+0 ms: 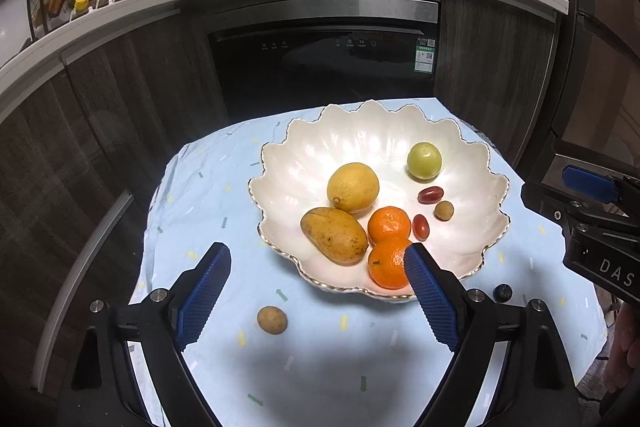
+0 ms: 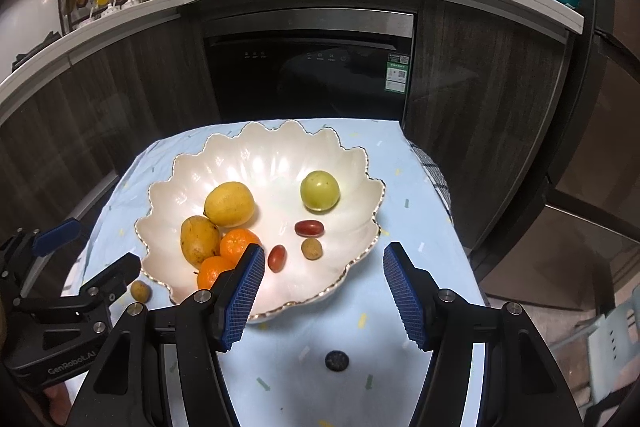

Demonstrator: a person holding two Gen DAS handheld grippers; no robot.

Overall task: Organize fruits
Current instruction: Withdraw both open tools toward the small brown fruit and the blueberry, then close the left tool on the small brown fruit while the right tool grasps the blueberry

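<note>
From the left wrist view, the left gripper (image 1: 318,267) is hovering low over the pale blue tablecloth (image 1: 320,367) with its jaws spread wide and nothing between them. A small brown longan (image 1: 272,319) is lying on the cloth just ahead of the jaws, outside the scalloped white bowl (image 1: 472,259); the wide spread looks meant for taking this loose fruit. Inside the bowl are sitting a lemon (image 1: 353,187), a mango (image 1: 334,235), two mandarins (image 1: 389,225), a green fruit (image 1: 424,161), two red grape-like fruits (image 1: 430,195) and a second small brown fruit (image 1: 443,210). A dark blueberry (image 1: 502,293) is resting on the cloth just beside the bowl's near rim. The right gripper (image 1: 588,211) is showing at the right edge, too cropped to read there.

From the right wrist view, the right gripper (image 2: 324,291) is also hanging with jaws spread and empty, and the blueberry (image 2: 336,360) is lying on the cloth almost centred under the gap, so this gripper seems lined up to collect it. The longan (image 2: 140,291) is lying beside the bowl's (image 2: 360,187) left rim, near the left gripper (image 2: 96,267). Judging by this, most fruit is already gathered and two strays are remaining
</note>
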